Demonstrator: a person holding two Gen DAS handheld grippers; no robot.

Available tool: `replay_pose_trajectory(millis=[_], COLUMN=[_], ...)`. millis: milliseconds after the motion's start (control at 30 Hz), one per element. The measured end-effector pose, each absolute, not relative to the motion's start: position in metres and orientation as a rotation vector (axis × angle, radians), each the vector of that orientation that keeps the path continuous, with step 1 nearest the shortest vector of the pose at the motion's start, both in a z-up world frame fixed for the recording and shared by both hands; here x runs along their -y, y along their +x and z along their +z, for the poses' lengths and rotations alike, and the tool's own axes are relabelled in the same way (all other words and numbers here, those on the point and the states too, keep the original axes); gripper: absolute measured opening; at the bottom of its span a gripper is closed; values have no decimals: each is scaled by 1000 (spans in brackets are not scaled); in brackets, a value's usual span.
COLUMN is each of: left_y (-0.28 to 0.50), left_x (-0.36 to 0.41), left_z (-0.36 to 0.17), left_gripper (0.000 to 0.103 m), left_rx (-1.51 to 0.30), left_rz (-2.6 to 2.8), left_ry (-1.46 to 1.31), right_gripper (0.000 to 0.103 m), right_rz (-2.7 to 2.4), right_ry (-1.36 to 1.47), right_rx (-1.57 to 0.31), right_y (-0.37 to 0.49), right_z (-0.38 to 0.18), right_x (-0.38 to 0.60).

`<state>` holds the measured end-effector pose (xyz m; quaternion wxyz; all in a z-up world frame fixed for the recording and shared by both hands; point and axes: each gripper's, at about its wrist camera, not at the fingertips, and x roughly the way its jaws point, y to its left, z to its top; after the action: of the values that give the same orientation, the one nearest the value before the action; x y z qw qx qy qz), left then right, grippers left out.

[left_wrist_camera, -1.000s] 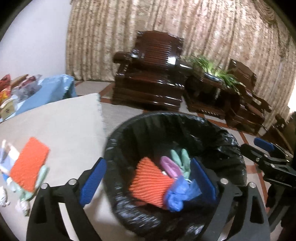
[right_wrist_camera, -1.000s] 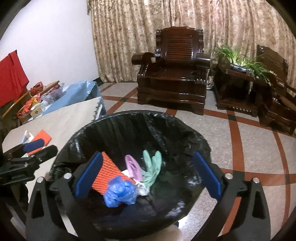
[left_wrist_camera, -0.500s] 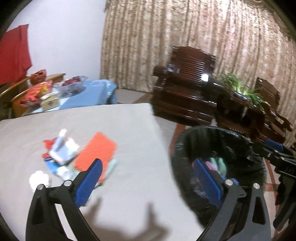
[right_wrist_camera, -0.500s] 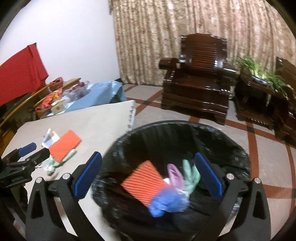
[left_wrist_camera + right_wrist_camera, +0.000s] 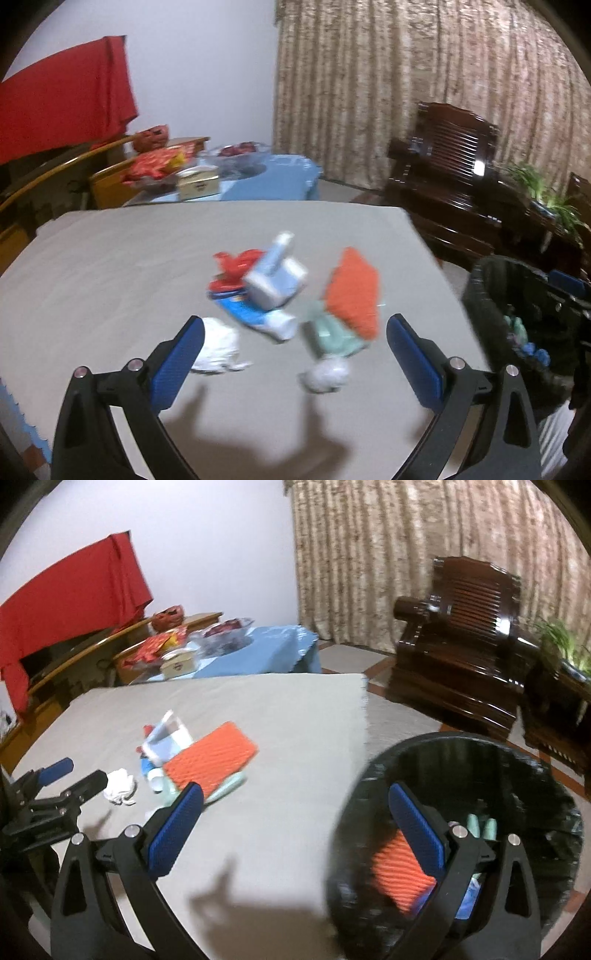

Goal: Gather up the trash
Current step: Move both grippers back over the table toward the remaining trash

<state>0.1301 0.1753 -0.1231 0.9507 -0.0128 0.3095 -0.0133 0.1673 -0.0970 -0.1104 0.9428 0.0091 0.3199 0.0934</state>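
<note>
A heap of trash lies on the grey table (image 5: 110, 266): an orange foam net (image 5: 352, 291), a pale blue carton (image 5: 275, 278), a red wrapper (image 5: 232, 264), a mint-green glove (image 5: 330, 338), and two white paper wads (image 5: 218, 345) (image 5: 325, 376). My left gripper (image 5: 295, 362) is open and empty, just short of the heap. My right gripper (image 5: 293, 834) is open and empty, between the table and the black-lined bin (image 5: 517, 760). The bin holds another orange net (image 5: 400, 875) and green items. The heap (image 5: 210, 762) shows left in the right wrist view.
The bin (image 5: 524, 295) stands off the table's right edge. A dark wooden armchair (image 5: 461, 657) and plants stand behind it. A blue-covered side table (image 5: 266, 177) with boxes and snacks sits beyond the far edge. A red cloth (image 5: 62, 110) hangs at left.
Both grippers have swung left from over the bin toward the table. The left one now faces the trash heap; the right one has the bin at its right.
</note>
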Motion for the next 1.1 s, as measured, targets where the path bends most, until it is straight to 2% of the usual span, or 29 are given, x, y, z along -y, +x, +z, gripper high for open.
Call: replay_pose_trajectory(millis=[367,667,733,800,933,1033,1100], left_y=[138,137,137,139,141,143,145], left_x=[-247,-275,-281,-285,-293,-295,-296], left_z=[-151,-168,-172,-175,-180,-183,-186], left_gripper=[97,96,96,96,96,96,96], left_rx=[-680,-715,-722,-728,-741,-750,-758], left_rz=[67,89,93,96,99,97,90], left_ry=[-54,-74,-78,-81,-84,-85,-87], right_gripper=[98,97,94,82,74,62,50], right_rz=[282,321,325,331,347,358,377], right_ry=[-5,-60,-62,-73,-88,-96,-90], right_rx=[-714,-767,-784,-805,-845,-875,-901], right_y=[186,194,195,197,200,202,203], right_z=[-148,-178,-185,-192,-203,-211,-216], right_x=[8,-44,-49,-55,-65,-71,-73])
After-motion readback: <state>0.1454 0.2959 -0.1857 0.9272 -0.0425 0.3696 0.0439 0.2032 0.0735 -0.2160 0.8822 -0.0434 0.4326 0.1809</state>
